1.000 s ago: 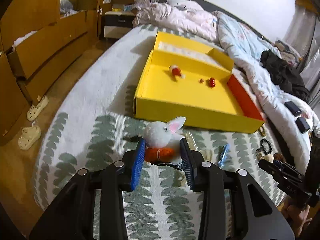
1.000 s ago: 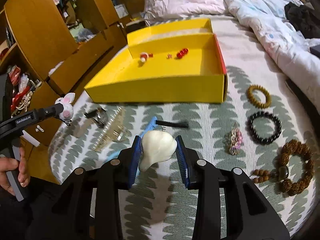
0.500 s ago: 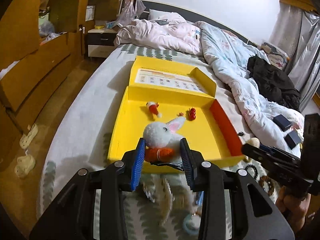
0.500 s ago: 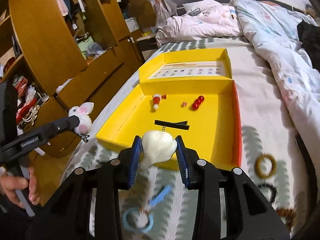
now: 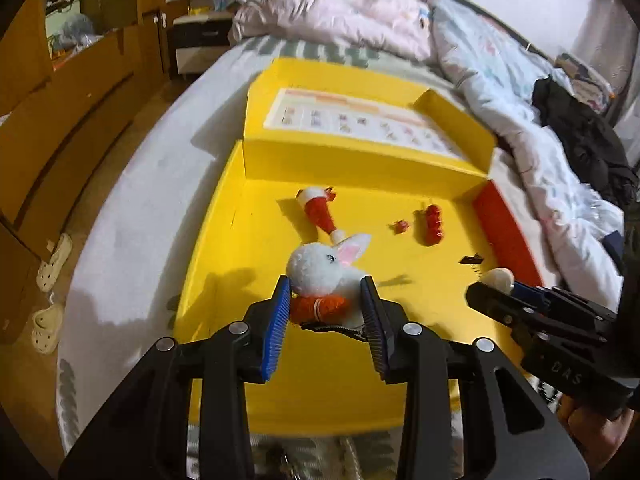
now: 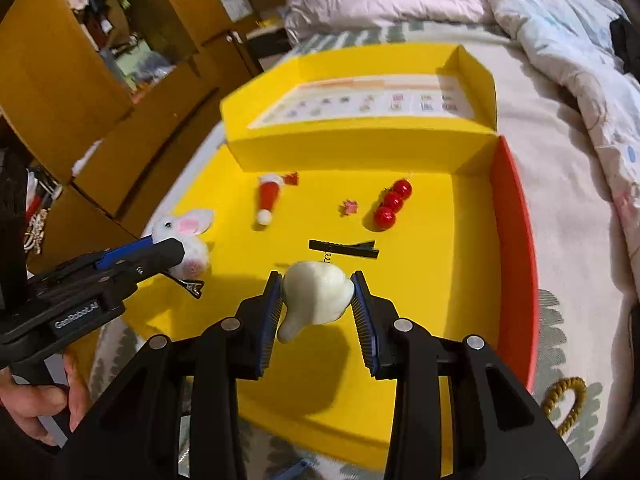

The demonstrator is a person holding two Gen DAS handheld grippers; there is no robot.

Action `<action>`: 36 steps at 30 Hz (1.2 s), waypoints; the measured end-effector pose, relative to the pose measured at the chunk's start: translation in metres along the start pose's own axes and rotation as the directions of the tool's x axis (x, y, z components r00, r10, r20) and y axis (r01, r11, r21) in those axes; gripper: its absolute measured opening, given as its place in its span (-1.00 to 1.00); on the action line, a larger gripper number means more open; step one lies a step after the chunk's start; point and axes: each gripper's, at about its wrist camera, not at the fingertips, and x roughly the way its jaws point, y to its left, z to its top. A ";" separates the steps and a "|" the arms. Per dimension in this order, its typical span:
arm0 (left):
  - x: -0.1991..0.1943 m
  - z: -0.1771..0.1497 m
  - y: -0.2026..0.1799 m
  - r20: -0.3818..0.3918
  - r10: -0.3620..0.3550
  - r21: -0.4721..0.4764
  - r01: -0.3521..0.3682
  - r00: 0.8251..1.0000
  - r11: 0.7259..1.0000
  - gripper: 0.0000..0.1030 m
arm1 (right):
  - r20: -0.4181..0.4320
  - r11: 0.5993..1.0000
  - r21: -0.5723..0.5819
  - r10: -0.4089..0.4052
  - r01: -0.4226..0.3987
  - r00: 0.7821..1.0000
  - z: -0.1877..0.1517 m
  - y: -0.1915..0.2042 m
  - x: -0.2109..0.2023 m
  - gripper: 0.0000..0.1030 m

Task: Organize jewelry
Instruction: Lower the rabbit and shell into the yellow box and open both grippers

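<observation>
Two hair clips are being carried at once, and both are hanging over the open yellow box (image 5: 224, 240) on the bed. The left hand-held gripper (image 5: 325, 312) is clenching a plush rabbit hair clip (image 5: 320, 268), its metal clip showing just under the jaws. The right hand-held gripper (image 6: 318, 304) is gripping a cream, glossy ornament (image 6: 316, 296) that is joined by a small spring to a black clip (image 6: 343, 245) dangling ahead of it.

Judging by this, the step in hand is the drop-off: each piece is being brought into the box, and neither is yet set down. The next move is calling for each gripper to lower toward bare yellow floor and then let its jaws go, without the two tools knocking together, since they are working side by side.

Ahead of the left gripper, a small Santa hat clip (image 5: 318, 210) is lying just beyond the rabbit. Ahead of the right gripper, past the black clip, a tiny pink charm (image 6: 349, 207) and a string of red beads (image 6: 392, 204) are resting on the box floor. These are crowding the far half, so the nearer floor looks like the freer landing place. Off to the right gripper's right, outside the box's red wall (image 6: 516, 240), a brown bead bracelet (image 6: 568, 398) is waiting on the bedspread.
</observation>
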 end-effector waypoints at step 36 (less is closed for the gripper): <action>-0.008 0.019 -0.005 0.029 -0.036 0.004 0.036 0.999 0.999 0.20 | 0.069 0.999 0.046 -0.025 0.021 0.997 0.000 -0.019 -0.038 -0.20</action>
